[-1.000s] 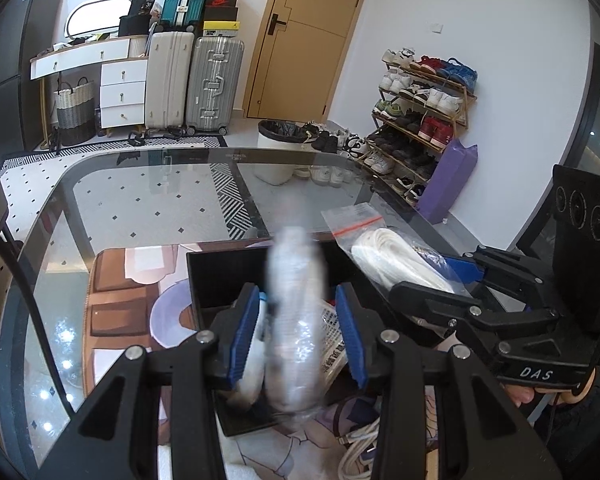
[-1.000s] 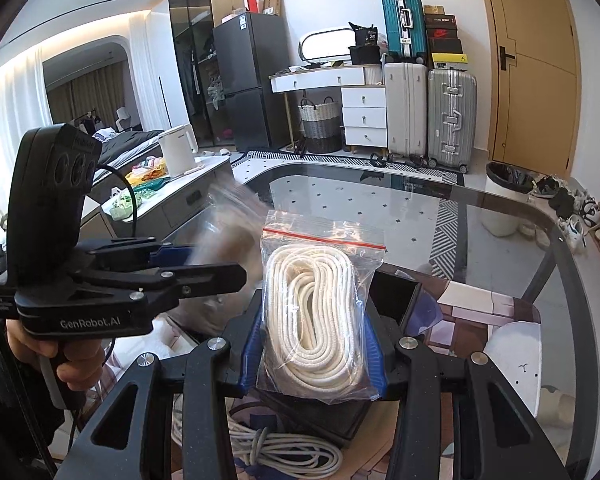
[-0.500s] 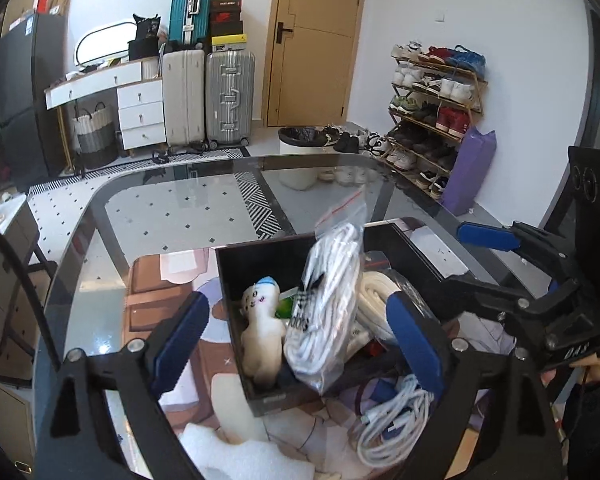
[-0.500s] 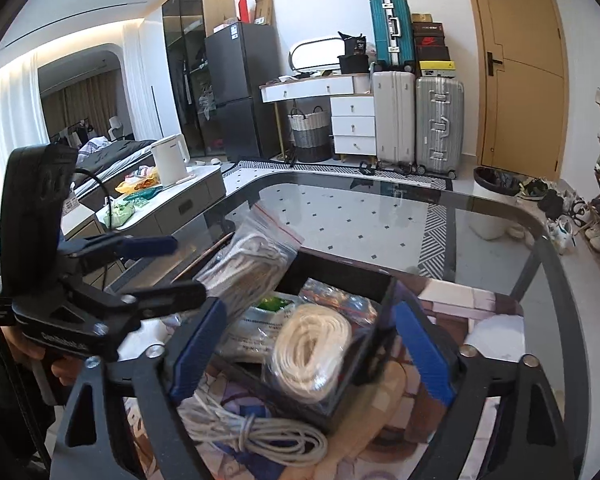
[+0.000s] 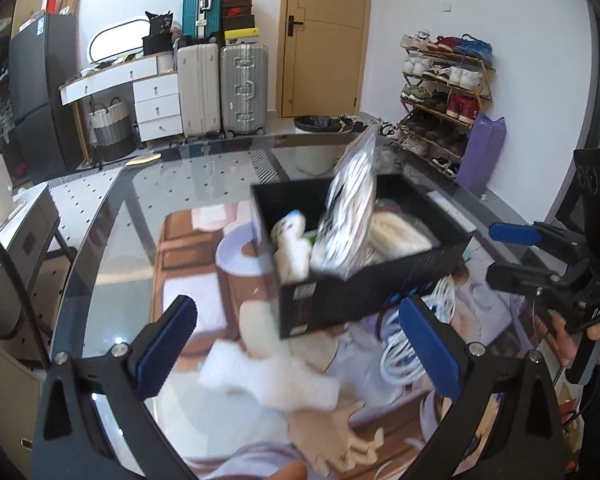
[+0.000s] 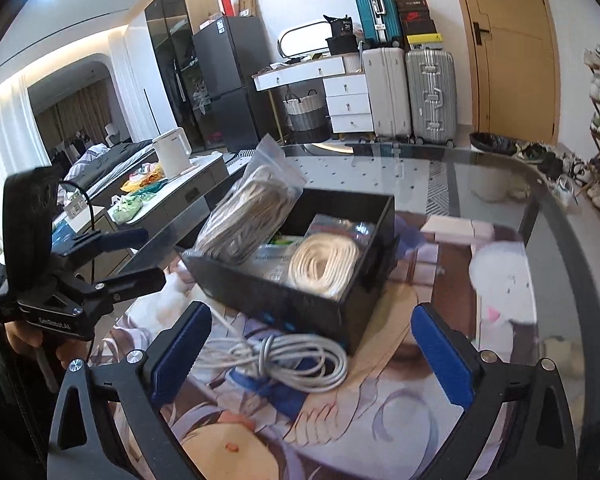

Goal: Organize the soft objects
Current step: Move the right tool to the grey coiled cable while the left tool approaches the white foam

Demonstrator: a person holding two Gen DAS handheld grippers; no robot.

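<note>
A black box [image 5: 364, 296] [image 6: 300, 300] stands on a printed mat on the glass table. In it are a bagged rope coil leaning upright [image 5: 346, 216] [image 6: 240, 212], a second bagged white rope coil lying flat [image 6: 324, 264] [image 5: 400, 236] and a small white plush toy [image 5: 290, 244]. My left gripper [image 5: 296, 348] is open and empty, pulled back in front of the box. My right gripper [image 6: 310, 354] is open and empty, also back from the box. A loose white cable bundle [image 6: 288, 360] [image 5: 412, 344] lies on the mat beside the box. White foam pieces [image 5: 268, 376] lie near the left gripper.
The printed mat [image 6: 340, 432] covers the near part of the glass table [image 5: 204, 172]. A white plush shape [image 6: 504, 284] lies on the mat at the right. Suitcases [image 5: 224, 88], a door, a shoe rack [image 5: 444, 92] and a side counter with a kettle [image 6: 172, 152] stand beyond the table.
One second ago each gripper held a bagged rope coil. Both opened and let the bags go into the black box, then drew back from it.
</note>
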